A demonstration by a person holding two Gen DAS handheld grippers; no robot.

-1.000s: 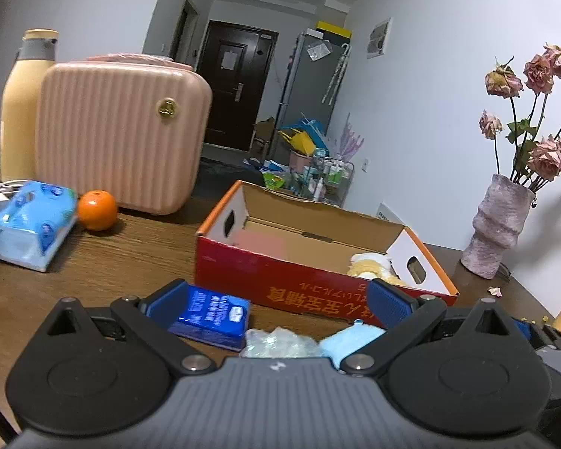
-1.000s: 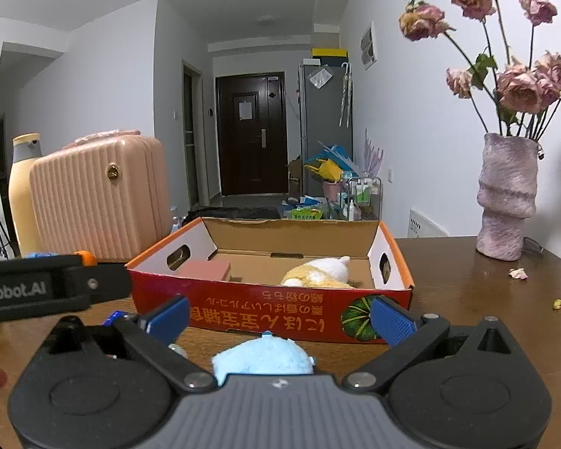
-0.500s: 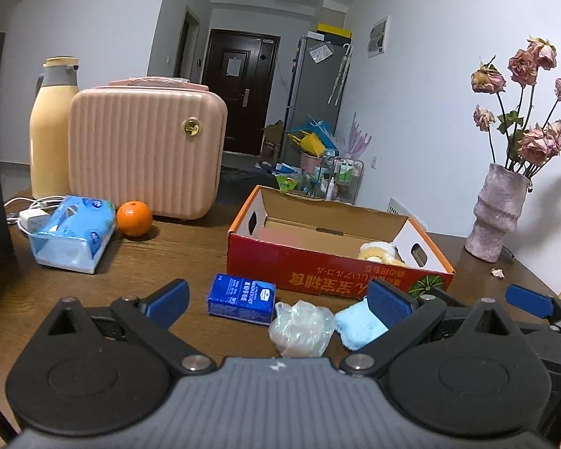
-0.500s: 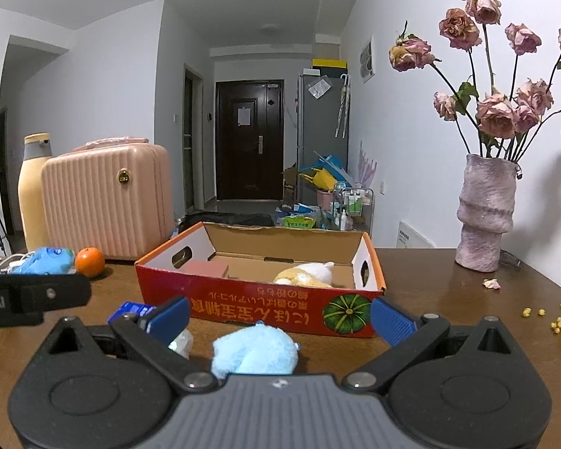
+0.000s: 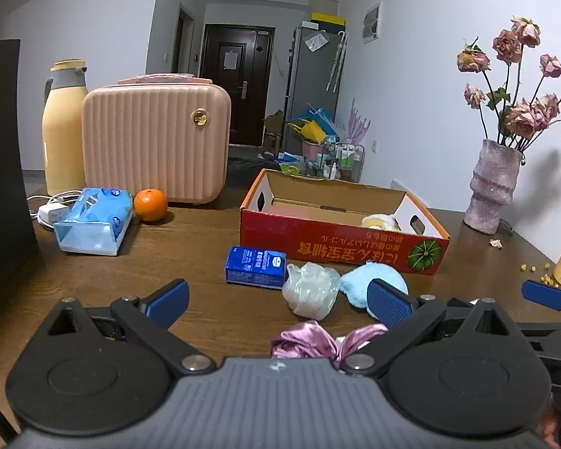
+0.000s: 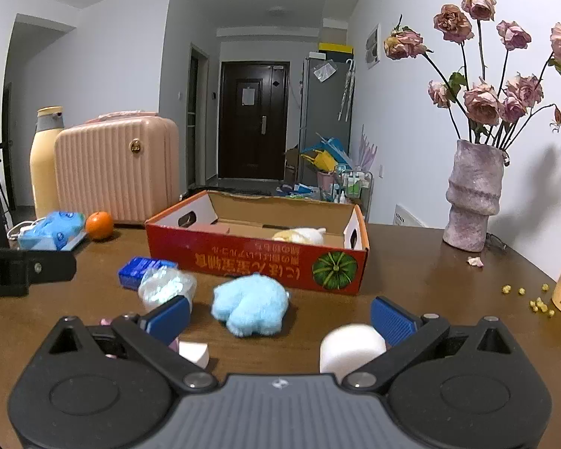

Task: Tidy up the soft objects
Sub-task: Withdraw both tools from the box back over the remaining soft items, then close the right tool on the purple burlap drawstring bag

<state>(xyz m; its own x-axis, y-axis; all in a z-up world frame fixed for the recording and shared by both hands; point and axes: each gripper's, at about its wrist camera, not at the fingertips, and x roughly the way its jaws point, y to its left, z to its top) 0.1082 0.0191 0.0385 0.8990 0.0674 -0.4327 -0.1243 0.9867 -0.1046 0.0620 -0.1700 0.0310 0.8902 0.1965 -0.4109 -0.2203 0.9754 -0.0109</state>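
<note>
Red cardboard box [image 6: 256, 260]: on brown wooden table [image 6: 422, 280], now farther off; yellow-white plush [image 6: 299, 235] inside. Fluffy light-blue plush [image 6: 248, 305]: before box. Pink satin scrunchie [image 5: 304, 342]: newly visible. Left gripper [image 5: 278, 299], right gripper [image 6: 280, 312]: pulled back, jaws spread, empty.

Both grippers are pulled back and higher than a second ago, so more table shows. The left gripper [image 5: 278, 297] now sees a pink satin scrunchie [image 5: 306, 342] at 6 o'clock. The right gripper [image 6: 280, 316] now sees a white roll [image 6: 351, 346] at 5 o'clock, the blue plush [image 6: 250, 305] farther off.
</note>
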